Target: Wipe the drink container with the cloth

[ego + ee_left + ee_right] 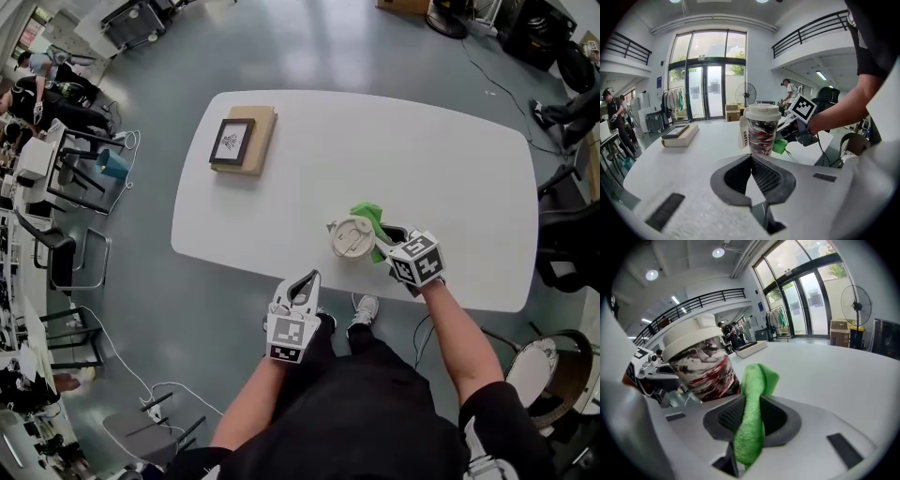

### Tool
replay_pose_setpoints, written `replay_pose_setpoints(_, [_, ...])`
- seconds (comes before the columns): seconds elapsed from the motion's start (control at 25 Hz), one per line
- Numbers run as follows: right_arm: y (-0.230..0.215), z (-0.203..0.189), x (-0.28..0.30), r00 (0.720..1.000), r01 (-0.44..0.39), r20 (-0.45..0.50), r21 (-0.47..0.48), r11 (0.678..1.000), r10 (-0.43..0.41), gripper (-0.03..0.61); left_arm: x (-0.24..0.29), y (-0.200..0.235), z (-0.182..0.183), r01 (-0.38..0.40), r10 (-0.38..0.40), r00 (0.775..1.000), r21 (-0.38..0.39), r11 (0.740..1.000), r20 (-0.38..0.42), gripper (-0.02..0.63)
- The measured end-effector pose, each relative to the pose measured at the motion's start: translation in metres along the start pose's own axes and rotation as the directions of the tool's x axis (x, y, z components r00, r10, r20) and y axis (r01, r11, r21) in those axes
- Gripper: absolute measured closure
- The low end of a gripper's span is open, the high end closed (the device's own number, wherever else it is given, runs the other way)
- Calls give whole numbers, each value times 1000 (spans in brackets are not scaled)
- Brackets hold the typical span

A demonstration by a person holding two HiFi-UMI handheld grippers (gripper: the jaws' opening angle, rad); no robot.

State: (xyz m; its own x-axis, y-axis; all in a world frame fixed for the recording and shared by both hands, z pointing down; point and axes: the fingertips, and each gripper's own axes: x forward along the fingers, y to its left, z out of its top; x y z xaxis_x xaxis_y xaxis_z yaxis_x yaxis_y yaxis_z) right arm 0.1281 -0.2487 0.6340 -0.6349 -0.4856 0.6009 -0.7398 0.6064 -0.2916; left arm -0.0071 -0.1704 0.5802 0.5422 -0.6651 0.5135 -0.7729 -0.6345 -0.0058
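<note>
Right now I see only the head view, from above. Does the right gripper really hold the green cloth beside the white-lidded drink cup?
Observer: Yes. In its own view the right gripper has its jaws closed on the green cloth, which stands up between them as a folded strip.
Operator: What does the side of the cup look like?
Observer: The white-lidded drink cup stands upright. Its wall shows a red, black and white marbled pattern, and a white tag hangs at its side.
Operator: Is the left gripper holding anything?
Observer: No. The left gripper has its jaws together and empty. The cup stands beyond them on the white table.
</note>
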Motion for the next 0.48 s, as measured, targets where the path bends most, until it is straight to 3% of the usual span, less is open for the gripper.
replay_pose_setpoints(0.48, [-9,-31,20,990,56,-130,5,998,-55,476,-7,-5,-14,-11,11,999,-3,1000,-31,600])
